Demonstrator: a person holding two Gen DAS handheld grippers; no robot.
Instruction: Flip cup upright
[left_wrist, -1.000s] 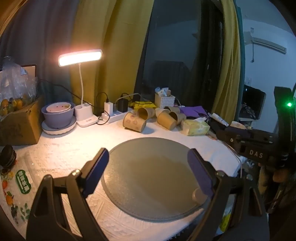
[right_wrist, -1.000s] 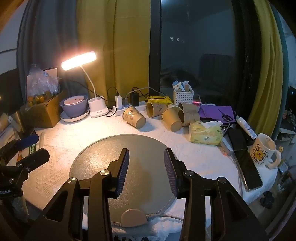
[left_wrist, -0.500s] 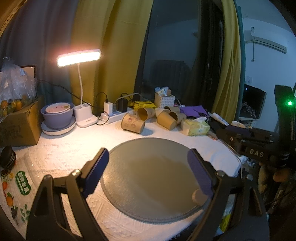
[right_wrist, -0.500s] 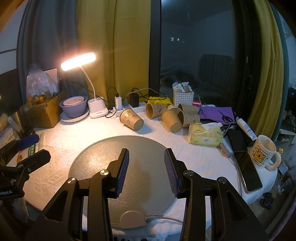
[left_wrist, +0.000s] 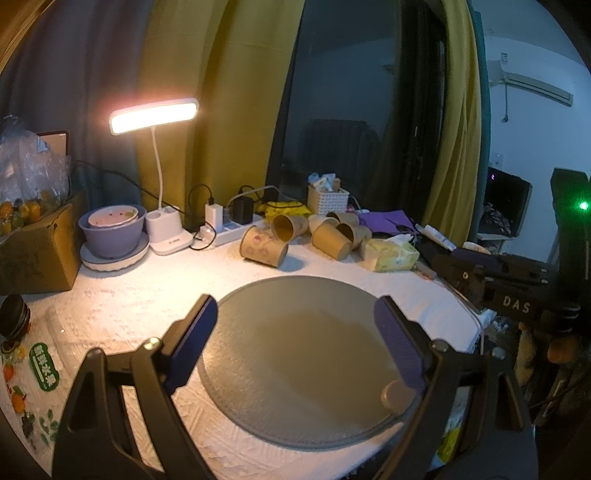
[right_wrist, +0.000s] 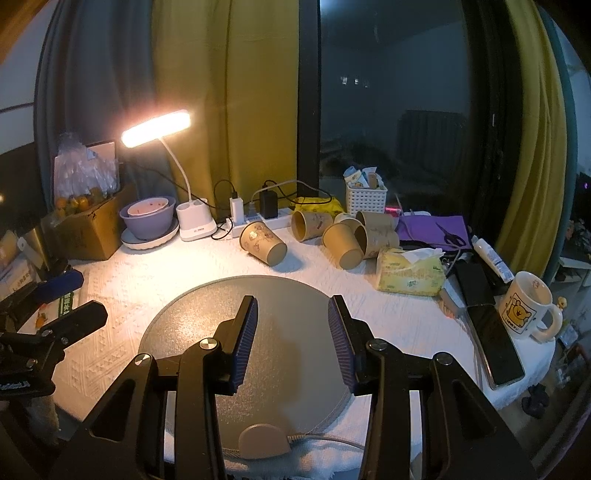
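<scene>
Right wrist view shows the patterned paper cup (right_wrist: 263, 243) lying on its side on the white tablecloth (right_wrist: 133, 280), ahead of the right gripper (right_wrist: 292, 341) and a little to its left, beyond the round grey mat (right_wrist: 236, 302). This gripper is half open and holds nothing. The left gripper (left_wrist: 297, 341) is wide open and empty over the same mat, with the cup (left_wrist: 263, 246) ahead of it. More paper cups (right_wrist: 341, 245) lie further right, near a tissue pack (right_wrist: 410, 273).
</scene>
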